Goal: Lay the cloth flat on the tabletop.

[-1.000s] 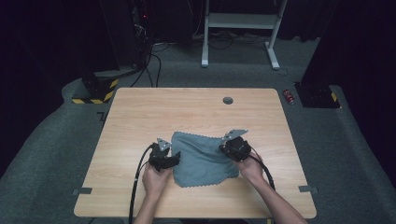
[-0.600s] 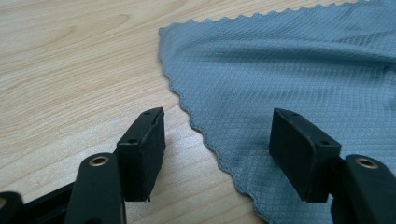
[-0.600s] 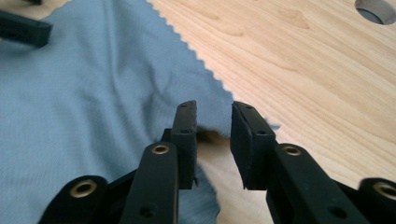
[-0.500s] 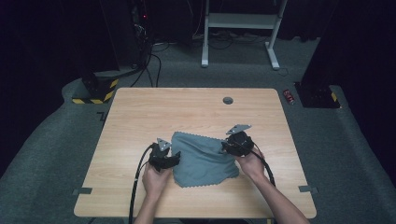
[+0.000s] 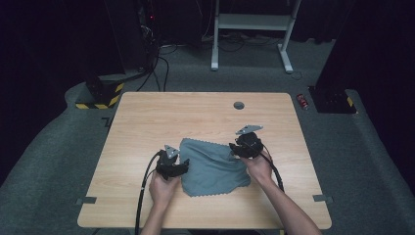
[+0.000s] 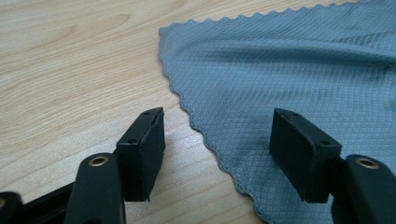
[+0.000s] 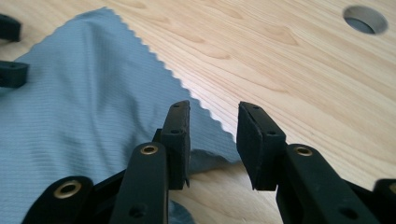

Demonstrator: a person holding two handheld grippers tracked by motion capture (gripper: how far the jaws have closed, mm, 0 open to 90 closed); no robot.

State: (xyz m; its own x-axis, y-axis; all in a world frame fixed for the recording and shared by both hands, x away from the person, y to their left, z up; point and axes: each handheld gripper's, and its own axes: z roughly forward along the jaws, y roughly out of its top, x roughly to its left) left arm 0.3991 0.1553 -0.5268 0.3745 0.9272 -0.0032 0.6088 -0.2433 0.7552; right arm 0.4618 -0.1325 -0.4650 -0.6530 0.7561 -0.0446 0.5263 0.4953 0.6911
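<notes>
Cloth (image 5: 211, 166) edges sit inside both spread, empty claws: left claw (image 6: 217, 156) at nine o'clock, right claw (image 7: 212, 144) at three; pinch evenly.

Cloth (image 5: 211, 166) grey-blue, fine diamond weave pattern, zigzag pinked edge. Table (image 5: 147, 122) light wood, tan grain streaks; round hole (image 5: 239, 105) in it dark grey. Left gripper (image 6: 219, 154) black, brass-coloured rivets, black pads. Right gripper (image 7: 212, 140) black too, same brass rivets; grey three-cornered plate on top. Cables black. Floor (image 5: 54, 147) dark grey carpet. Block (image 5: 100, 95) beyond table's far left corner black with yellow-black hazard stripes. Small can (image 5: 304, 101) on floor red. Frame (image 5: 254, 22) at back white.
</notes>
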